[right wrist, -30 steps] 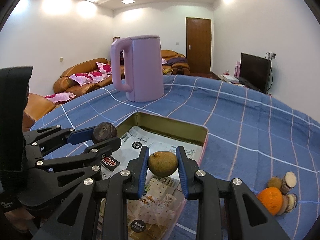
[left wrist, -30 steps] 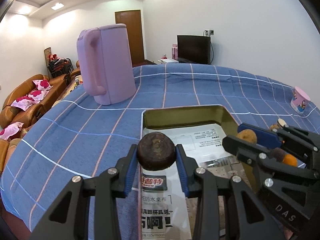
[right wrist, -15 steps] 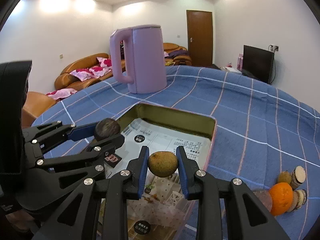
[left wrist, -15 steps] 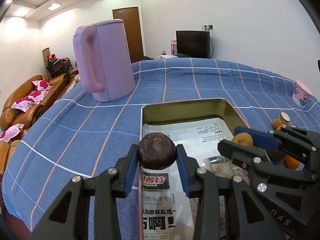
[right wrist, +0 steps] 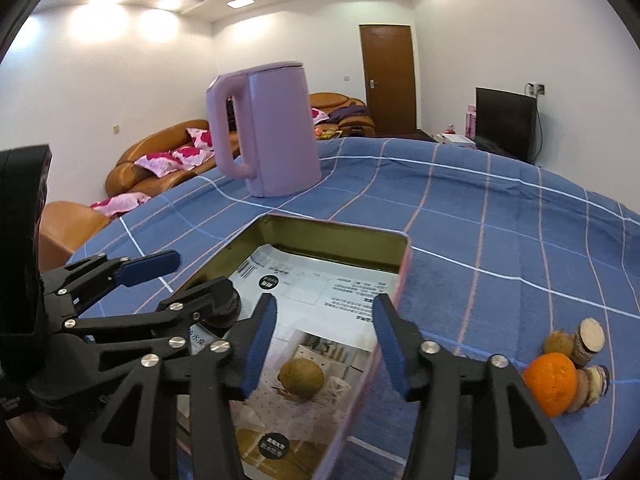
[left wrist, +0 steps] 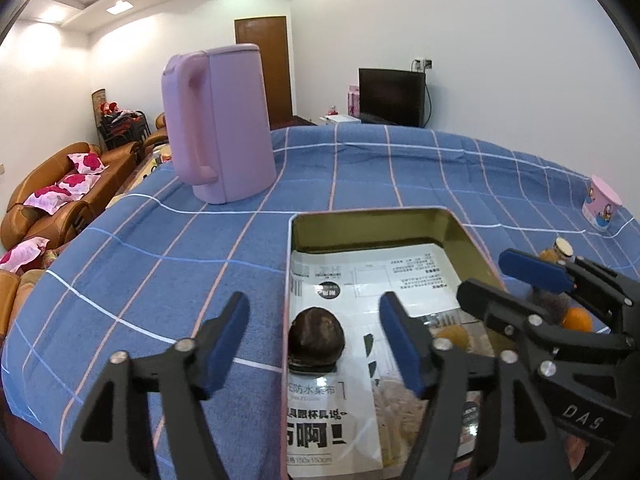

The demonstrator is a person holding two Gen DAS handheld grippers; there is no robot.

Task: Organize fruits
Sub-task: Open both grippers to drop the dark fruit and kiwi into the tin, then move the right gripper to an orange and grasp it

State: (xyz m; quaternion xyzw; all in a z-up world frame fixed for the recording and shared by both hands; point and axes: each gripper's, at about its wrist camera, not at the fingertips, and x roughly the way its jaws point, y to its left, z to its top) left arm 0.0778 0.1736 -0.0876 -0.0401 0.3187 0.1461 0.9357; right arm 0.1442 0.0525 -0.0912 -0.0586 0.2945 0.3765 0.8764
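Left wrist view: I see my left gripper (left wrist: pixel 314 334) with its fingers (left wrist: pixel 226 334) spread wide, pressing on nothing. Below and between them the dark brown fruit (left wrist: pixel 316 338), round and rough-skinned with a dimpled top, lies on the printed paper lining the tin tray (left wrist: pixel 472 236), close to the tray's left wall. A second ago that fruit was pinched between these fingers; they have just been opening and it now sits free in the tray.

In the right wrist view my right gripper (right wrist: pixel 324 346) also has its fingers (right wrist: pixel 262 342) apart, moderately wide, touching nothing. The tan fruit (right wrist: pixel 301 375), oval with a dull russet skin, rests on the paper inside the tray (right wrist: pixel 402 276), below the gap between the fingers. It too was gripped a second ago; these fingers have just been opening and it has dropped onto the liner.

The tray sits on the counter (right wrist: pixel 480 216), covered in a blue checked cloth. To the right, outside the tray, an orange (right wrist: pixel 551 383) lies among small jars (right wrist: pixel 592 336) and another brown fruit (right wrist: pixel 558 342). A lilac kettle (left wrist: pixel 218 122) stands upright beyond the tray.
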